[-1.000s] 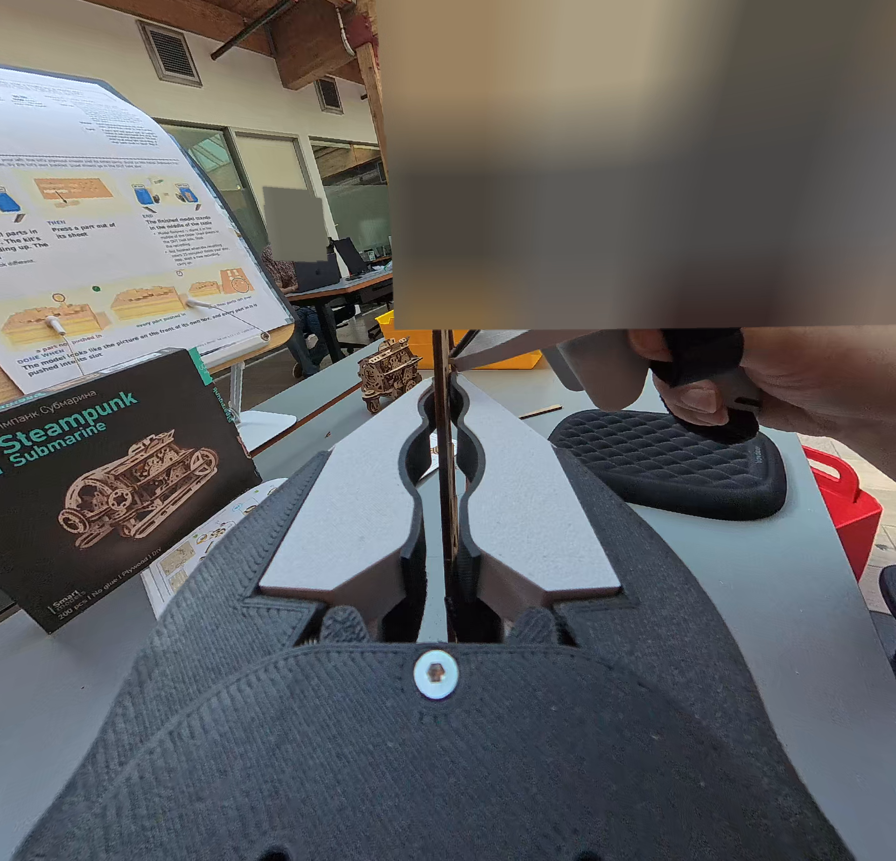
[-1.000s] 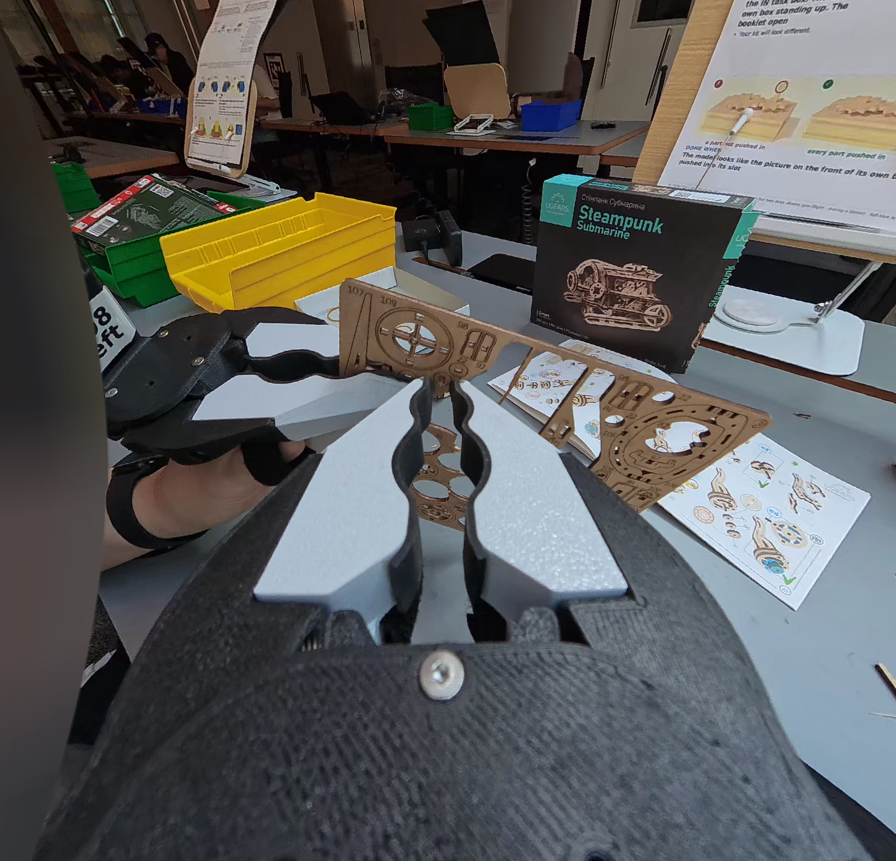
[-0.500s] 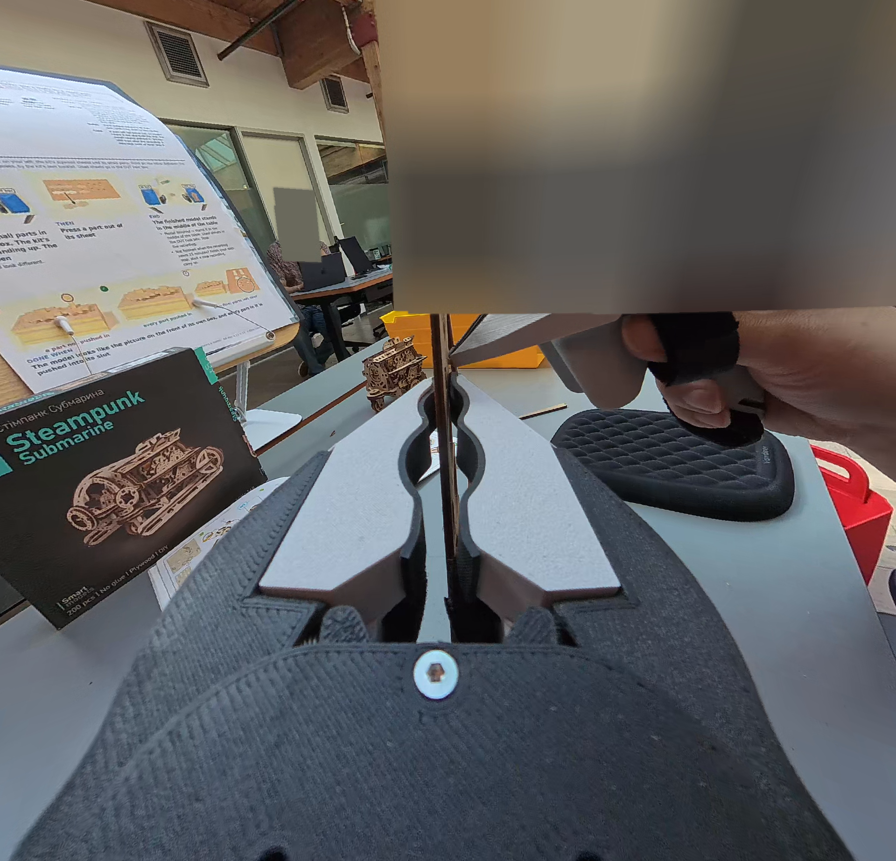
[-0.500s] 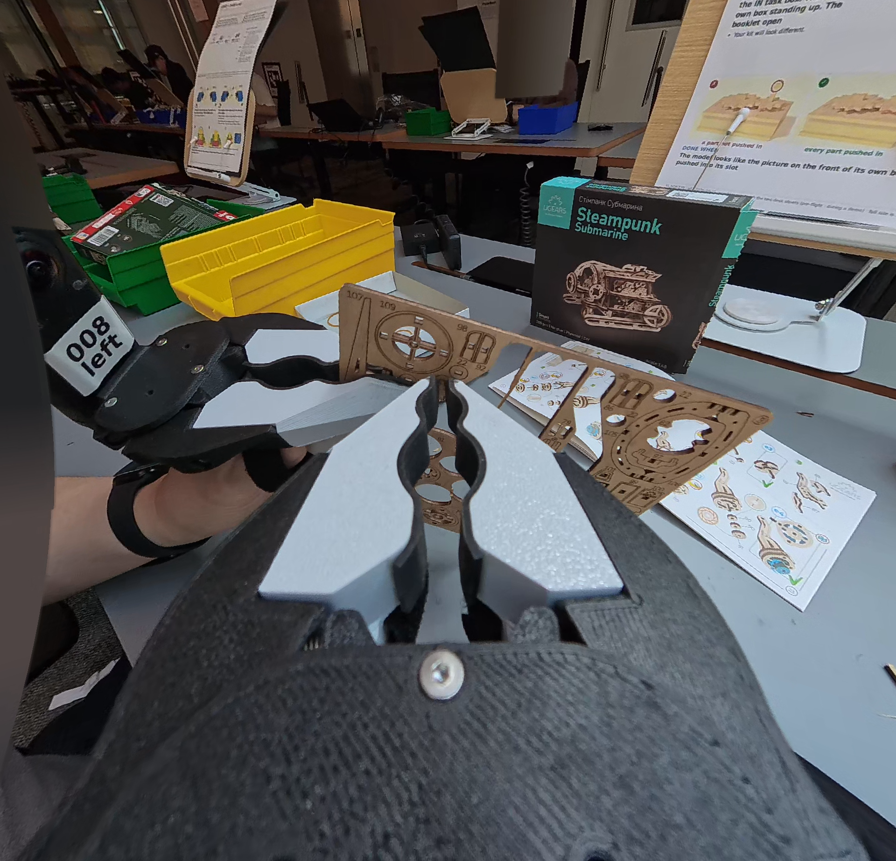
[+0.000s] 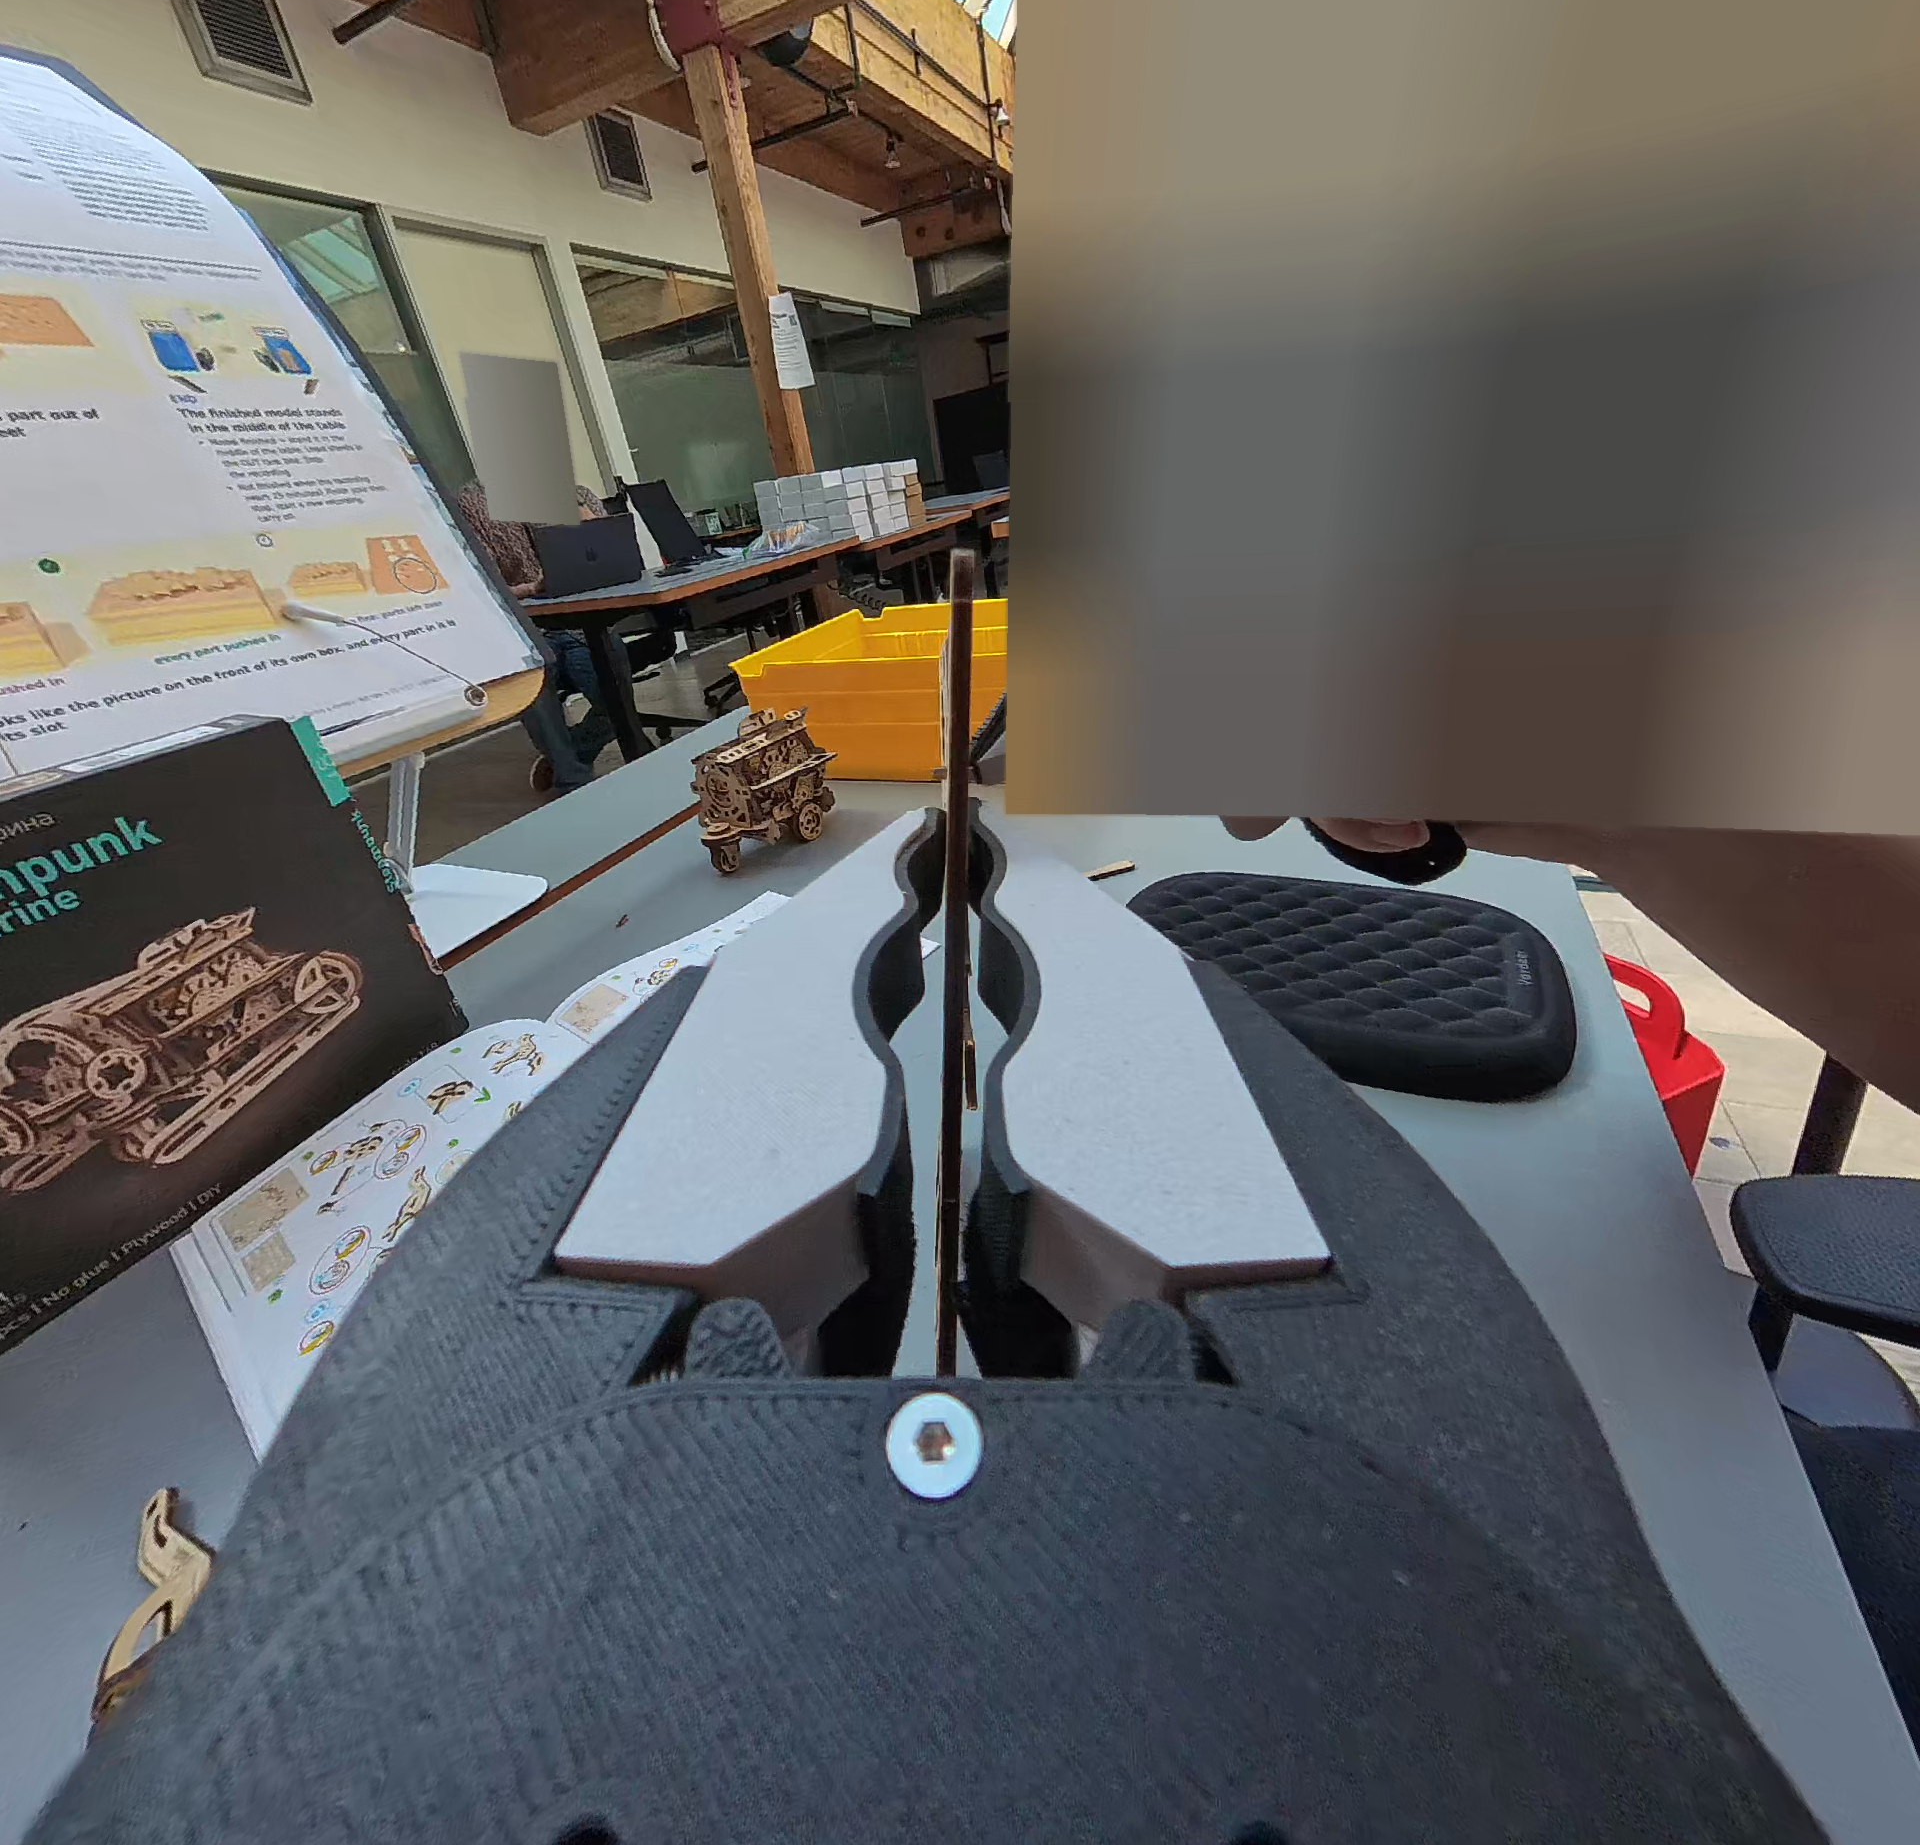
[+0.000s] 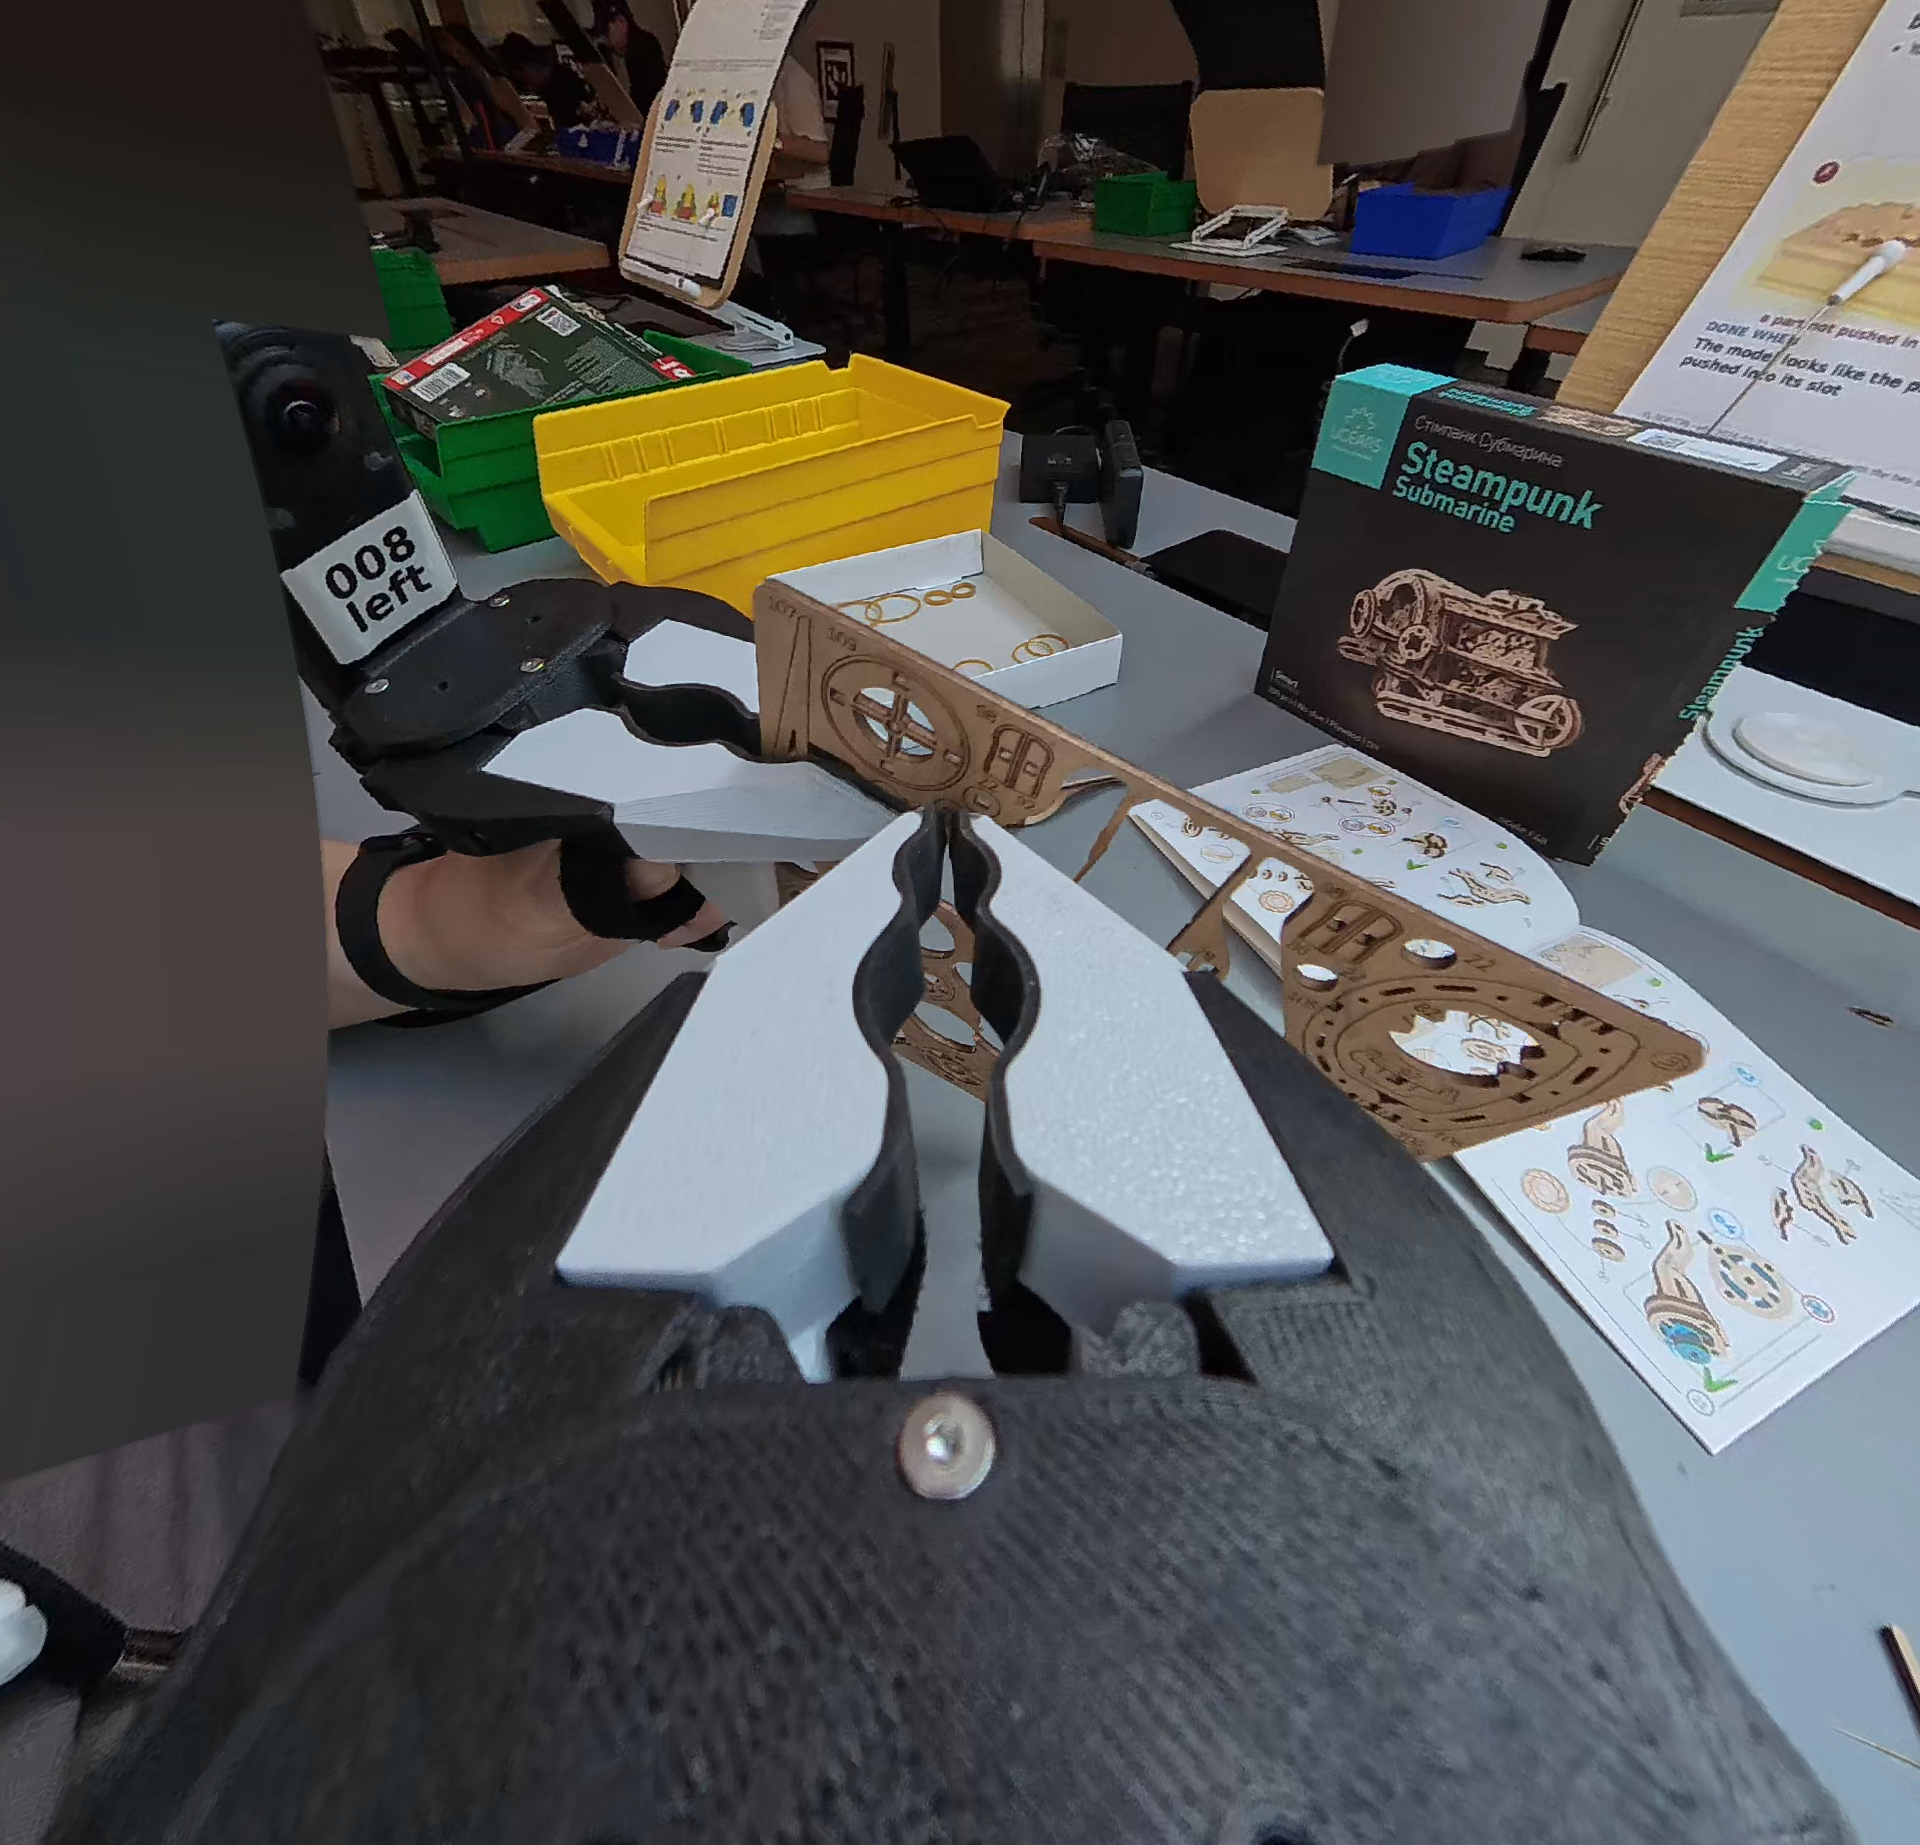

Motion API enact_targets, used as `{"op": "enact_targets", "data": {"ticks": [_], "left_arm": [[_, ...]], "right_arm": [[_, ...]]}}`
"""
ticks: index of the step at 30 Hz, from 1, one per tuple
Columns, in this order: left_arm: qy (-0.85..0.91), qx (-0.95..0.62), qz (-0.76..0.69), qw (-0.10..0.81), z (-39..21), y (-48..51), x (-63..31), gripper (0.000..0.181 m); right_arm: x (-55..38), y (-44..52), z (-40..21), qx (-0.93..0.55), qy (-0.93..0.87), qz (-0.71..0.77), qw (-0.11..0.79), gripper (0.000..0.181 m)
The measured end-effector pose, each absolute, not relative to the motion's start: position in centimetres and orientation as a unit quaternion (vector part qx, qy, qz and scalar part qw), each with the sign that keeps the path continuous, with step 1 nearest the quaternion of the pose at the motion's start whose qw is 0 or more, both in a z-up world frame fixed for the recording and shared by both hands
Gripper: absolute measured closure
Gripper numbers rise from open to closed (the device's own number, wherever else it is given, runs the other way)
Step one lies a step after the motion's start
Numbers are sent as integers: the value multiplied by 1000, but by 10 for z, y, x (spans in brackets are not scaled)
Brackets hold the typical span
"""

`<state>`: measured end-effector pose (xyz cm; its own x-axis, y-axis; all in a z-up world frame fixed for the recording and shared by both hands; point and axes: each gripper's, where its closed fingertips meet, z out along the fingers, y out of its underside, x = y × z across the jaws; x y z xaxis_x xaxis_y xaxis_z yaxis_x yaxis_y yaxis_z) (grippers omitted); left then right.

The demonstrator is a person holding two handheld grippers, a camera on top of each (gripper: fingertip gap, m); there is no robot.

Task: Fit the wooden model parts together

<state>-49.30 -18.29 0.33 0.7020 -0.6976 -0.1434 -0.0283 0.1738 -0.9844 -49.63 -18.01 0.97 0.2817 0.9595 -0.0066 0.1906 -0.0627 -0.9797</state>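
A thin laser-cut wooden sheet (image 6: 1351,1016) with parts still in it is held upright above the table. My left gripper (image 5: 951,834) is shut on it, and the sheet shows edge-on (image 5: 954,715) between the pads. In the right wrist view the left gripper (image 6: 758,741) clamps the sheet's left end. My right gripper (image 6: 948,821) has its jaws closed to a narrow slit, with the tips against the sheet's face near its lower edge. I see nothing held between them. A finished wooden model (image 5: 764,793) stands farther back on the table.
The kit box (image 6: 1538,600) stands upright behind an open instruction booklet (image 6: 1662,1172). A yellow bin (image 6: 769,465) and a white tray of rubber bands (image 6: 966,611) lie beyond the sheet. A black pad (image 5: 1351,974) lies to the right, with a red bin (image 5: 1662,1057) past the table edge. A loose wooden piece (image 5: 156,1587) lies near left.
My right gripper's jaws have narrowed from a small gap to a slit and moved up to the sheet. My left gripper has shifted a little with the sheet still clamped.
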Motion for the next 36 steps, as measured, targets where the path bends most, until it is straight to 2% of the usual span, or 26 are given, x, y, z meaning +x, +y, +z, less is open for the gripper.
{"op": "enact_targets", "data": {"ticks": [6, 17, 36], "left_arm": [[303, -595, -234, 707, 4, -183, -494, 181], [298, -594, -214, 716, 4, -182, -496, 181], [294, -597, -210, 716, 4, -182, -496, 181]], "right_arm": [[-497, -180, 10, -625, -460, 384, 500, 181], [-498, -178, 10, -659, -423, 306, 541, 172], [-500, -177, 9, -672, -401, 307, 542, 180]]}}
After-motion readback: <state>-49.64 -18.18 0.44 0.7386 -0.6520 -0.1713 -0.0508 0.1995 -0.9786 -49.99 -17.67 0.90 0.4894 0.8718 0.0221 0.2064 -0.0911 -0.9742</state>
